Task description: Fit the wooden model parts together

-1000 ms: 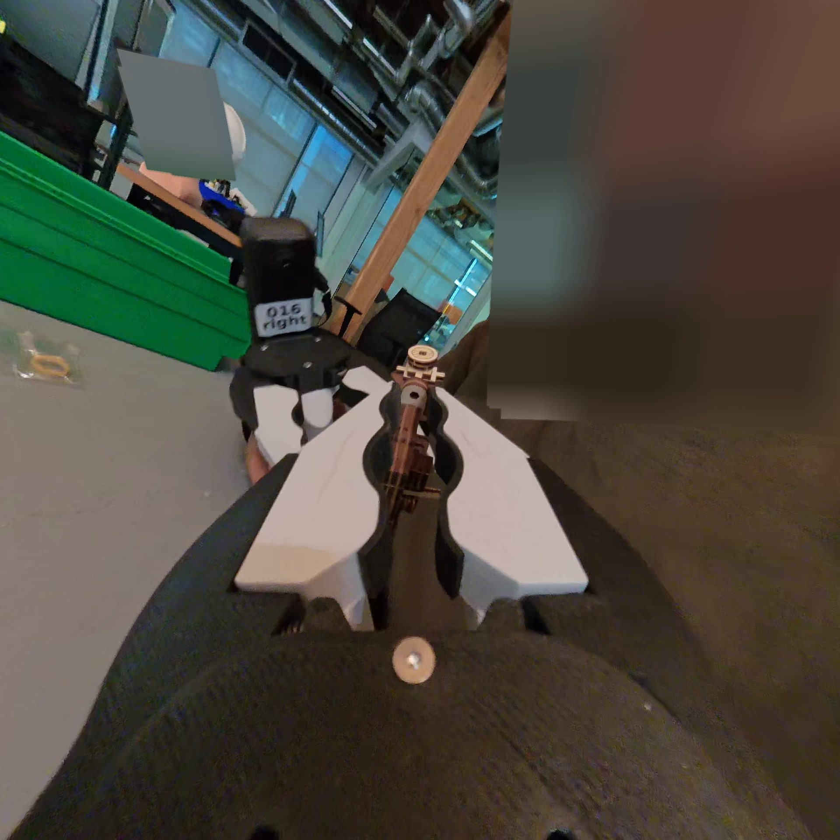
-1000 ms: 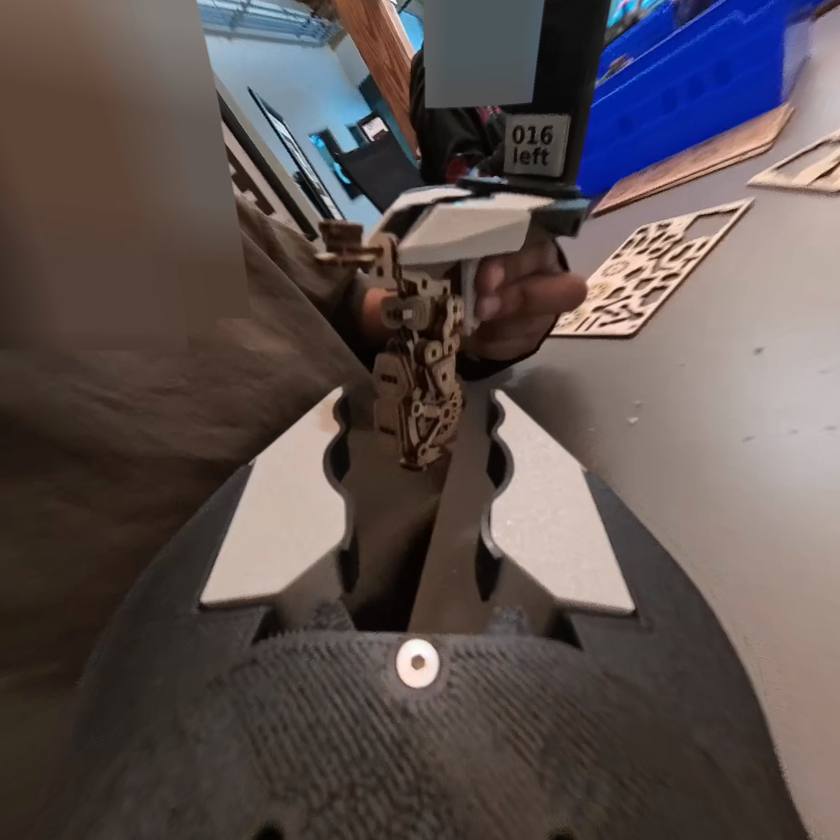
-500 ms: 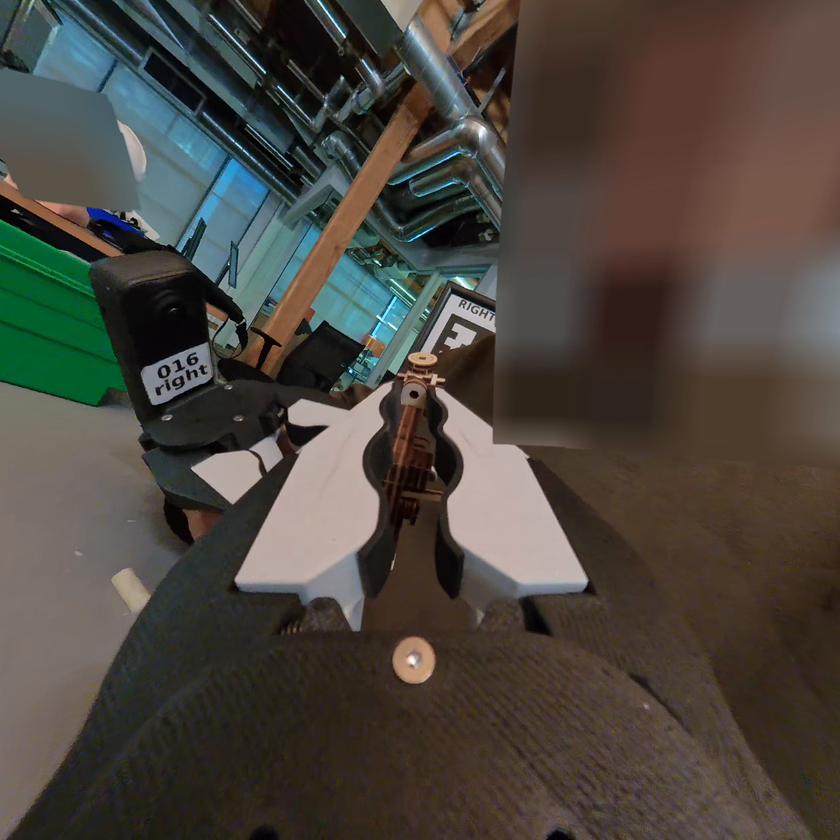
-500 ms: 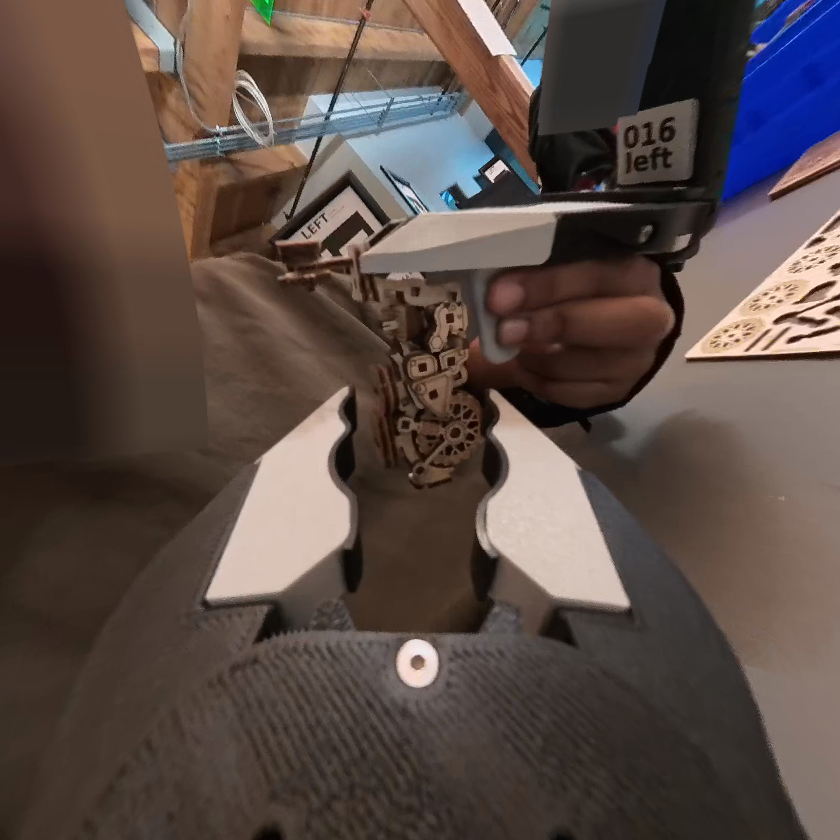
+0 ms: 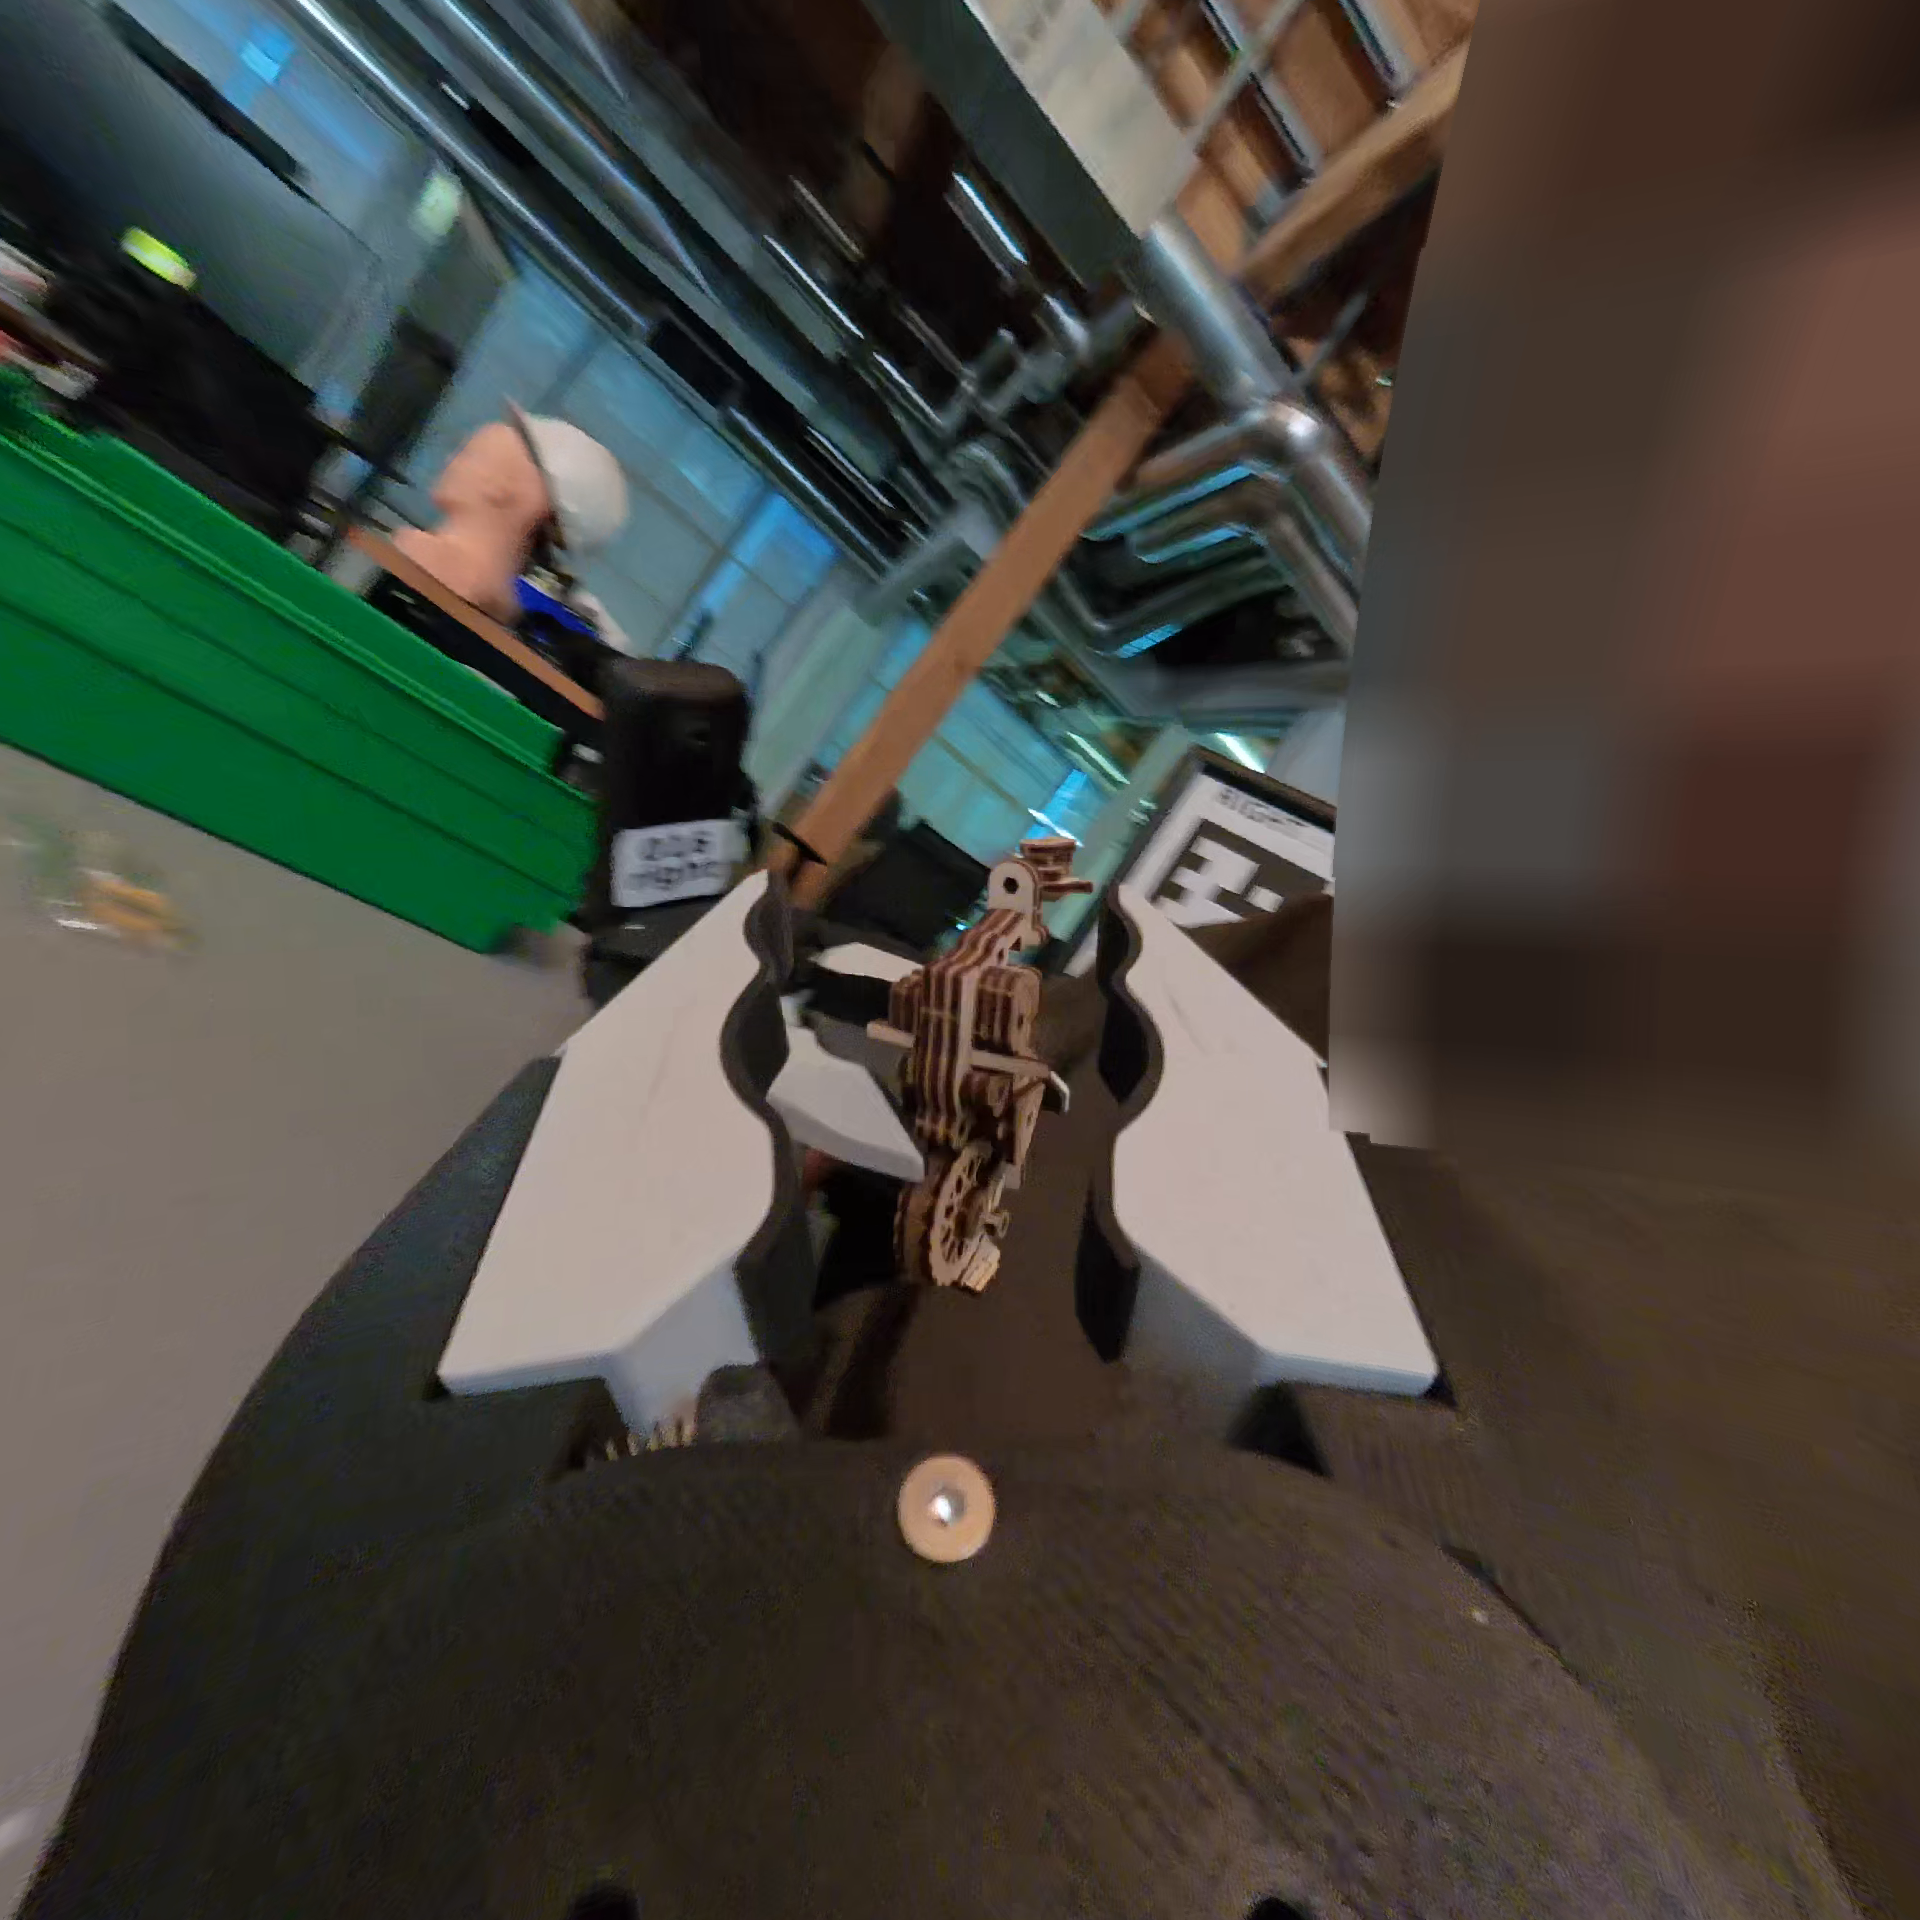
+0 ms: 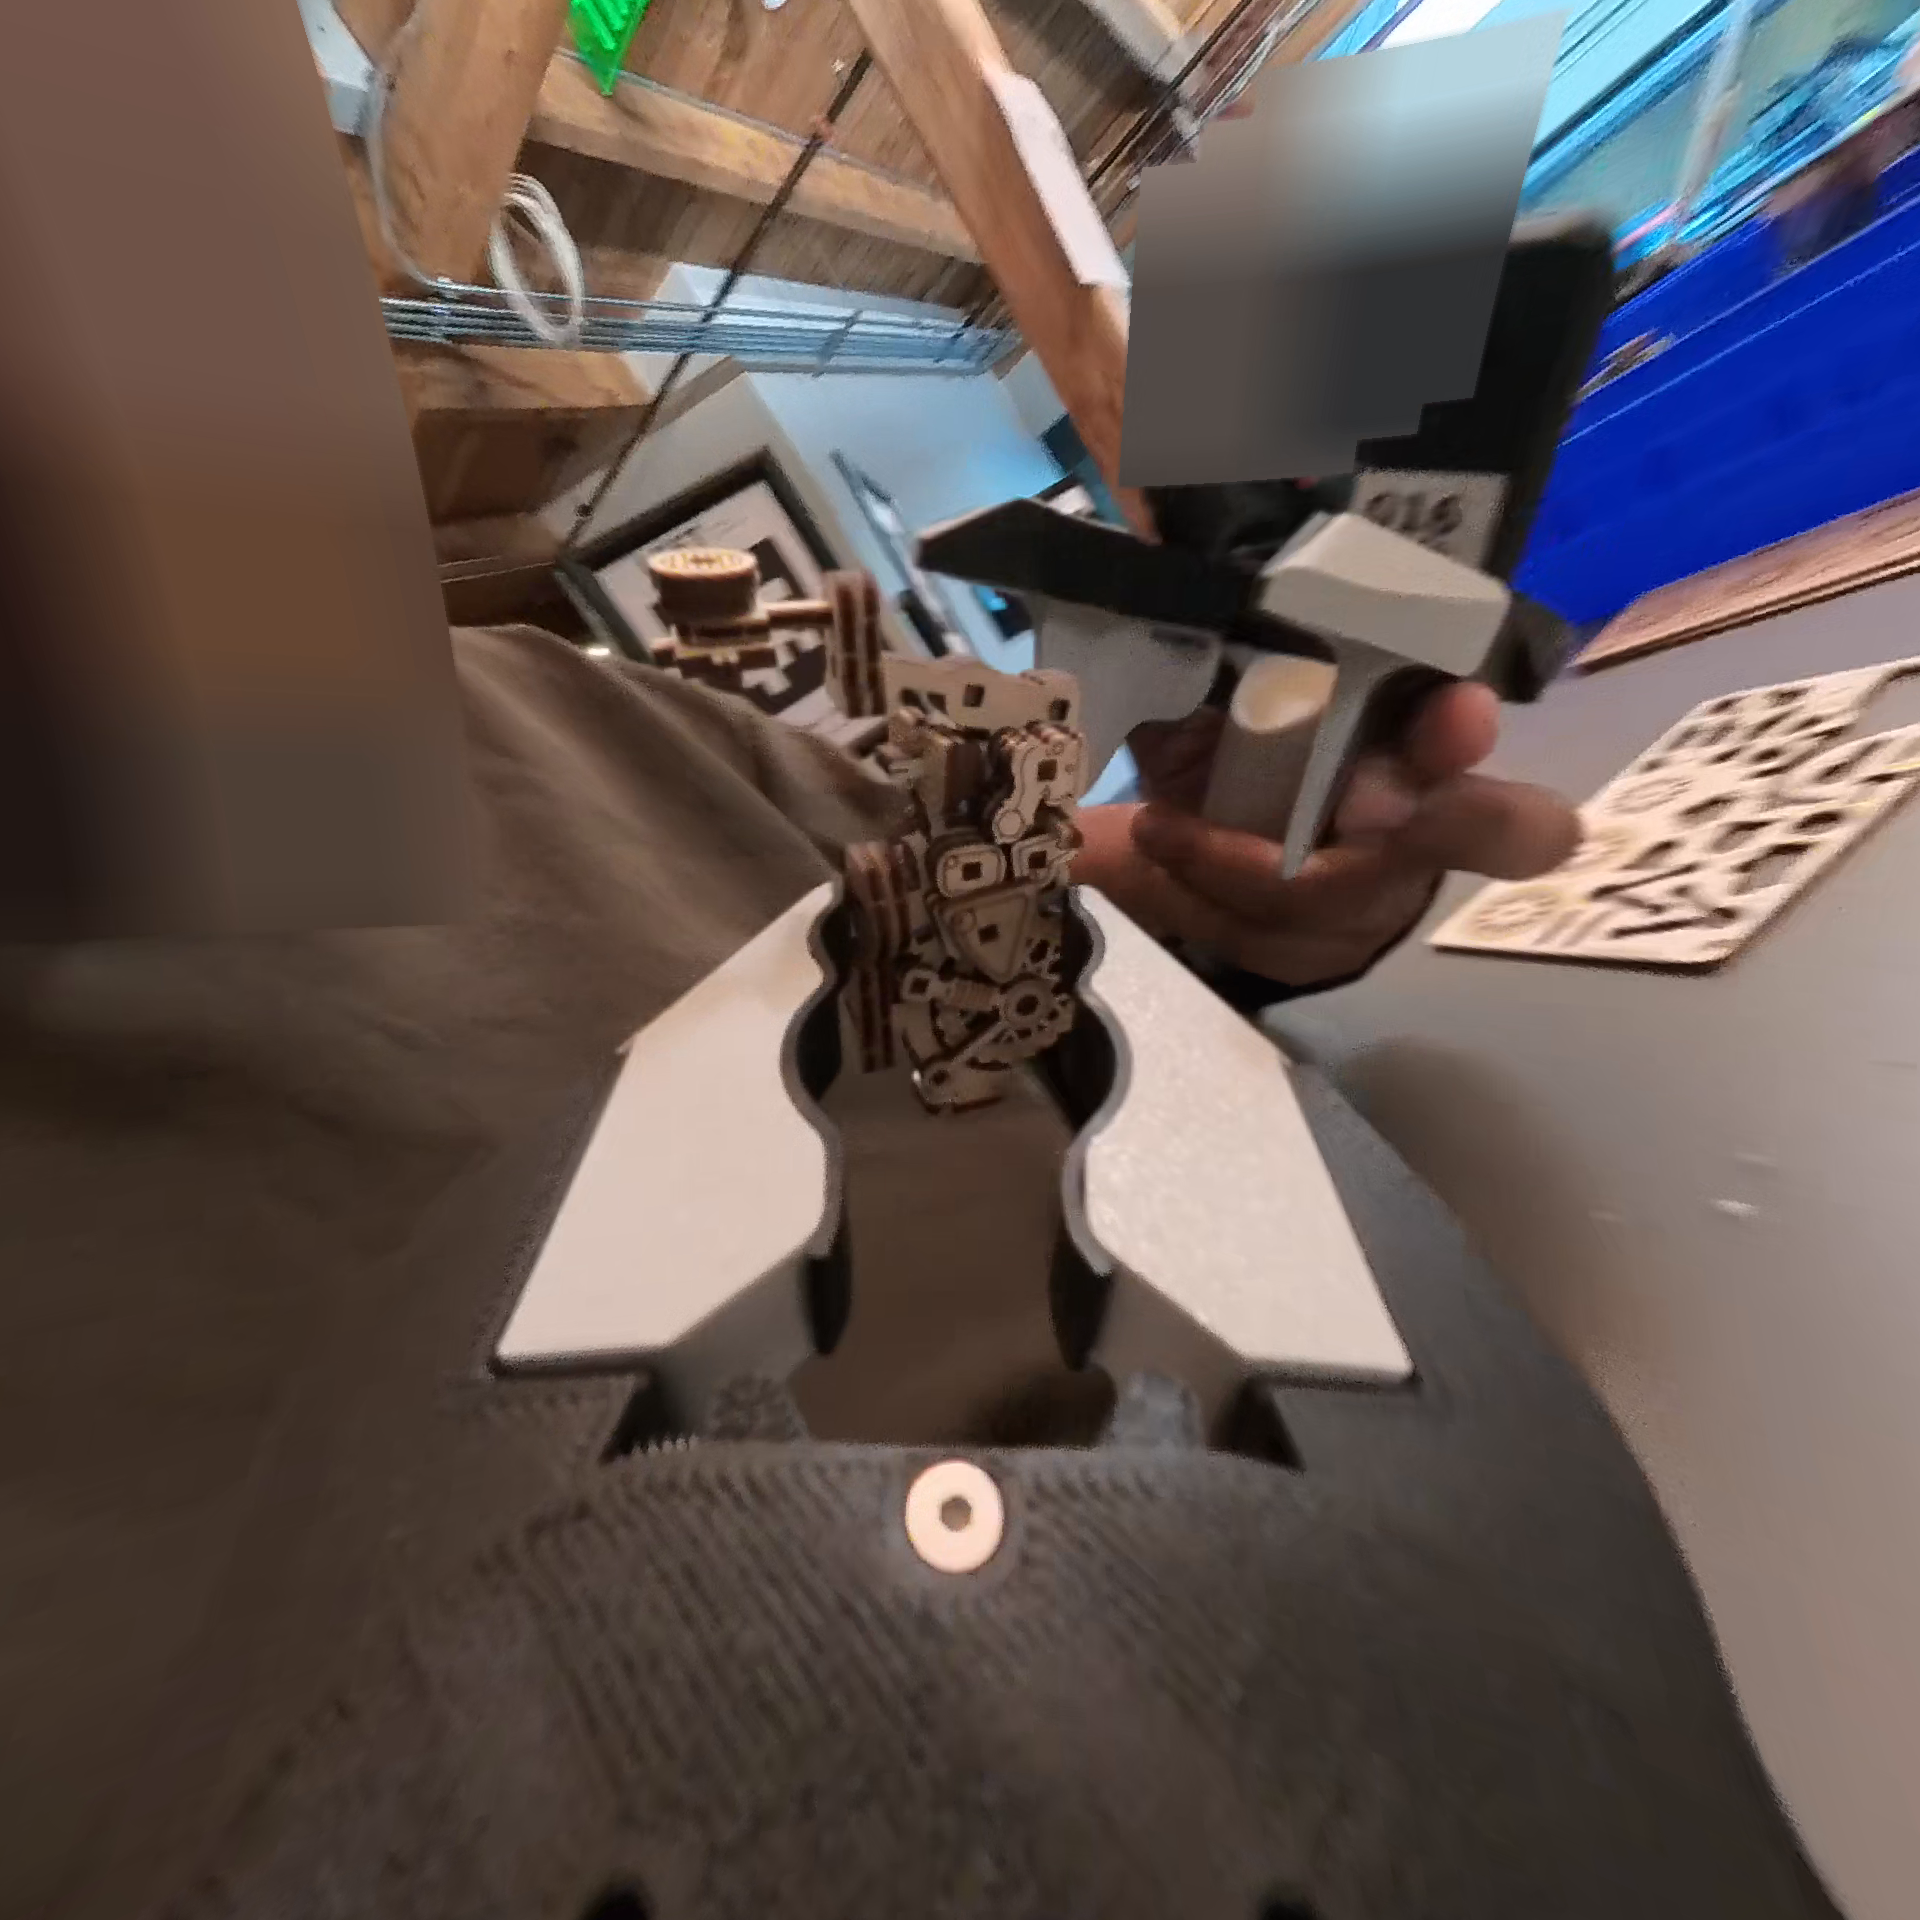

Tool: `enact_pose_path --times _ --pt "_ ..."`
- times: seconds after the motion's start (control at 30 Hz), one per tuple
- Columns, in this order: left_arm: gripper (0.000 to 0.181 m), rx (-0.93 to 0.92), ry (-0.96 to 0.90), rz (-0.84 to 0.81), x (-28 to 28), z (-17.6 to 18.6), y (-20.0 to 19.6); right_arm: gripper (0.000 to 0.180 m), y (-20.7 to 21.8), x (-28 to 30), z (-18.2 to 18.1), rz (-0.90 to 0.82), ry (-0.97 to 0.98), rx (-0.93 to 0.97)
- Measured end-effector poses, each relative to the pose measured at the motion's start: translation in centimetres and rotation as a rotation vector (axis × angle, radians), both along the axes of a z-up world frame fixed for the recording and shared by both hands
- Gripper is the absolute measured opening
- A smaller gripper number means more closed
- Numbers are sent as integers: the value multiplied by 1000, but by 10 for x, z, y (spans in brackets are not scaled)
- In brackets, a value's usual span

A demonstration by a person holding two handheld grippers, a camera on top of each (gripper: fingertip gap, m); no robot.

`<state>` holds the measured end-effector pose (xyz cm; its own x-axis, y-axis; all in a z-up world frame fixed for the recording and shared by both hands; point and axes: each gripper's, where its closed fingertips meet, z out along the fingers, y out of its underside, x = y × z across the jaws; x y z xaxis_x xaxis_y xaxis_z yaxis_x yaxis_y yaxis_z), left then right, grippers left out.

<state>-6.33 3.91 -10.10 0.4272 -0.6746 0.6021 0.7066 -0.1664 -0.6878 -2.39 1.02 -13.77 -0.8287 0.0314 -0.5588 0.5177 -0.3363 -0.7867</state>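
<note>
The right gripper (image 6: 951,935) is clamped on the wooden model (image 6: 961,925), which stands upright between its white fingertips above the grey table (image 6: 1662,1195). The left gripper (image 5: 940,935) has its fingers spread apart around the same model (image 5: 971,1091) without touching it. Just beyond, a hand (image 6: 1340,862) grips the left gripper's handle. Farther right, a cut-out wooden parts sheet (image 6: 1662,831) lies flat on the table, and a green crate (image 5: 260,727) sits far back.
</note>
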Motion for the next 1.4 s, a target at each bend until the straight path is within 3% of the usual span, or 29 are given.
enact_pose_path --times 0.03,0.2,0.3,0.4,0.63,0.93,1.4 --pt "58 -8 23 68 -10 -2 2 39 7 -6 -1 -58 23 26" --pt "56 -30 313 366 -31 -13 9 38 51 -42 -20 -487 300 403" --pt "50 -29 565 410 -12 -25 14 39 63 -46 -20 -604 427 521" --pt "41 -17 697 379 11 -34 15 39 64 -48 -23 -637 440 551" --pt "41 -21 753 363 21 -38 15 39 59 -54 -41 -634 457 662" --pt "39 -26 666 334 17 -33 17 39 61 -58 -40 -651 419 649" --pt "33 -9 693 304 18 -34 12 39 47 -57 -47 -583 393 669"
